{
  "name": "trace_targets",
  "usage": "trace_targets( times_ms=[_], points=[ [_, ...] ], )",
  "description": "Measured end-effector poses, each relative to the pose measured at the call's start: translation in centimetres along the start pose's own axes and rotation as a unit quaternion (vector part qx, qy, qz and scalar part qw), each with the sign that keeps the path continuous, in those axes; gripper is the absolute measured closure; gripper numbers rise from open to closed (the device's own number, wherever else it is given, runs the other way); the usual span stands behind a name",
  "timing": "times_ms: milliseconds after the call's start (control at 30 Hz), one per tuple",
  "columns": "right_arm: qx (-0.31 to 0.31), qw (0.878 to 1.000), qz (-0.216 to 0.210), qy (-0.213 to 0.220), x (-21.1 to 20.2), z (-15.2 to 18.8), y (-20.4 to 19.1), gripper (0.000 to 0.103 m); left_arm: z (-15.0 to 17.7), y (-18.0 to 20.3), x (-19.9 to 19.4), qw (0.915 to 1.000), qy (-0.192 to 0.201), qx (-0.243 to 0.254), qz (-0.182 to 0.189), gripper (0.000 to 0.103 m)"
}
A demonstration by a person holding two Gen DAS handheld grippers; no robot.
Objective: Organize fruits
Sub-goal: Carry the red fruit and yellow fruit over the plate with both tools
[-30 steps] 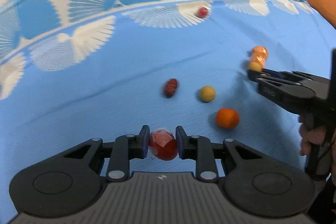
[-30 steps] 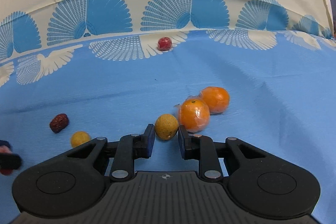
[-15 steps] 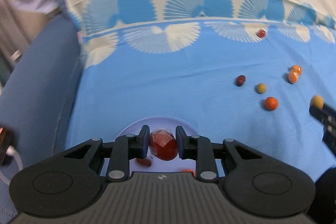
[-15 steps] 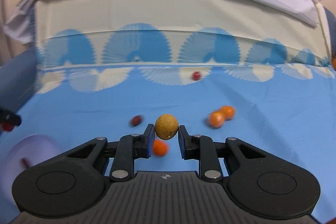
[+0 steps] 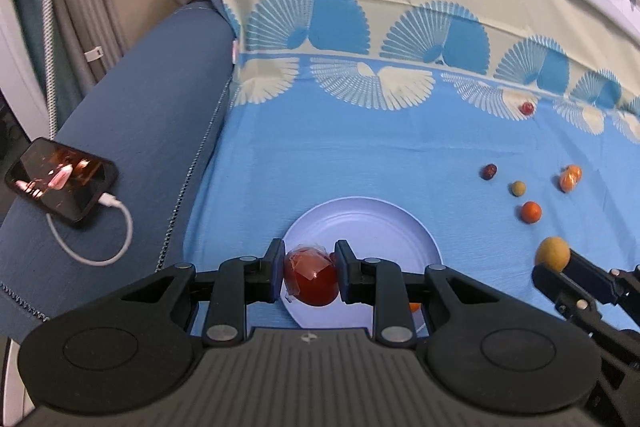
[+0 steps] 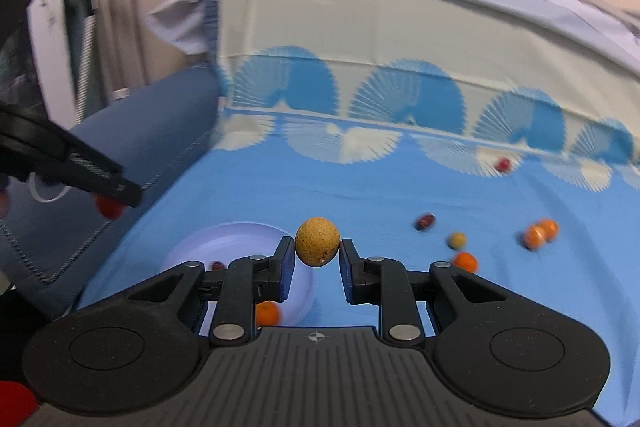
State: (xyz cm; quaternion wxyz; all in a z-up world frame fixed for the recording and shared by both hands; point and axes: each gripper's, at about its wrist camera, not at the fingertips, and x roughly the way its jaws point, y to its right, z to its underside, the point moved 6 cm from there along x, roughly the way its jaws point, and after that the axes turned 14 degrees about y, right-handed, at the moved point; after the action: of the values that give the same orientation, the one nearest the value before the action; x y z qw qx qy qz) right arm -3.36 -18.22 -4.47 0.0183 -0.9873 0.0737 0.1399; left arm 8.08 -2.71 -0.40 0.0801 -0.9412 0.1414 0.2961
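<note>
Left tongs [image 5: 308,275] clenched on a glossy red fruit in clear plastic wrap [image 5: 311,279], held over the near edge of a round pale lavender plate [image 5: 360,223]. Right tongs [image 6: 316,263] clenched on a round tan rough-skinned fruit [image 6: 317,241], just right of the plate and above the blue sheet with white and blue fan prints [image 5: 360,155] on the bed; from the left wrist view the same fruit sits at the tips of the right tongs, right of the plate.

On the plate: 1 small orange fruit [image 6: 267,313] at the near side, partly hidden behind the right tongs' left finger, and 1 small dark red piece [image 6: 216,265] near it; cannot tell what it is.

Farther right on the sheet, well apart from the plate:
- 1 loose orange citrus fruit [image 5: 531,212], nearest
- 1 small olive-yellow round fruit [image 5: 519,188] just beyond it
- 1 dark red wrinkled date-like fruit [image 5: 488,171] left of that
- 2 plastic-wrapped orange citrus fruits [image 5: 570,177], touching
- 1 small red round fruit [image 5: 527,107] farthest, at the fan-print border

Left of the sheet, on the dark blue upholstered armrest [image 5: 140,131]: a black smartphone with lit screen [image 5: 61,179], white charging cable [image 5: 100,247] plugged in. Right wrist view is motion-blurred.
</note>
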Motion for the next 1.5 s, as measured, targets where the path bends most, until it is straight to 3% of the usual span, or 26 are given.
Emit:
trace_targets(
  times_ms=[300,667,1100,1500],
  points=[
    [-0.028,0.999,-0.029,-0.001,0.0,-1.0,-4.1,0.077,0.0,-1.5,-0.5,0.9998,0.008,-0.017,-0.001,0.074],
    [-0.035,0.998,-0.041,-0.02,1.7,-0.3,-4.8,0.078,0.1,-1.4,1.3,0.9998,-0.005,-0.019,0.004,0.074],
    [-0.027,0.997,-0.047,-0.057,5.7,1.6,-4.2,0.077,0.7,-0.2,6.6,0.999,-0.043,-0.007,0.013,0.074],
    [-0.023,0.993,-0.05,-0.107,10.4,4.5,-3.3,0.077,2.3,2.1,13.1,0.9964,-0.072,0.008,0.044,0.074]
  ],
)
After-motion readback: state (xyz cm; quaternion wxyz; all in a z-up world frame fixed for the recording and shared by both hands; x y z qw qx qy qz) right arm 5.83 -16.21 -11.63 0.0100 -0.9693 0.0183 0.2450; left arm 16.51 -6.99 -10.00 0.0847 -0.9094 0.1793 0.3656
